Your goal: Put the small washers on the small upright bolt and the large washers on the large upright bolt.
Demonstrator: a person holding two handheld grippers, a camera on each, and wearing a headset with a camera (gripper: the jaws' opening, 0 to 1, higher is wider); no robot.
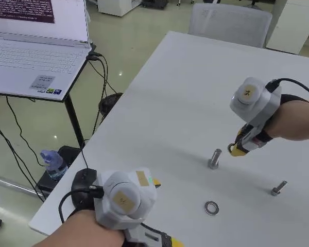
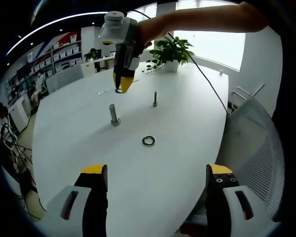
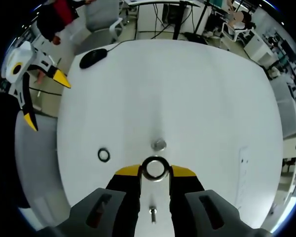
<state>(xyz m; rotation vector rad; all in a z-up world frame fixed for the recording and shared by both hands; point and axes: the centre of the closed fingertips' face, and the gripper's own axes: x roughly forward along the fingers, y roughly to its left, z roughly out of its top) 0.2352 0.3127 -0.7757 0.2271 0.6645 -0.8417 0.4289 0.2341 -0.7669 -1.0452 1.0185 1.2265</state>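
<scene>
The right gripper [image 1: 236, 150] is clamped on a washer [image 3: 143, 168] by its rim and hangs just right of the large bolt [image 1: 215, 158], a little above its top, not yet over it. The left gripper [image 2: 157, 170] hovers at the near left of the table [image 1: 170, 103], jaws wide apart and empty. A loose washer [image 1: 211, 208] lies flat just near of the large bolt; the small bolt [image 1: 278, 188] stands well apart to the right. The main risk, I judge: the bolts look free-standing, so a tilted washer catching the tip, or a jaw brushing the shank, could topple one. The thin rim grip could also slip. Room is open all round — the table's left edge lies well off
</scene>
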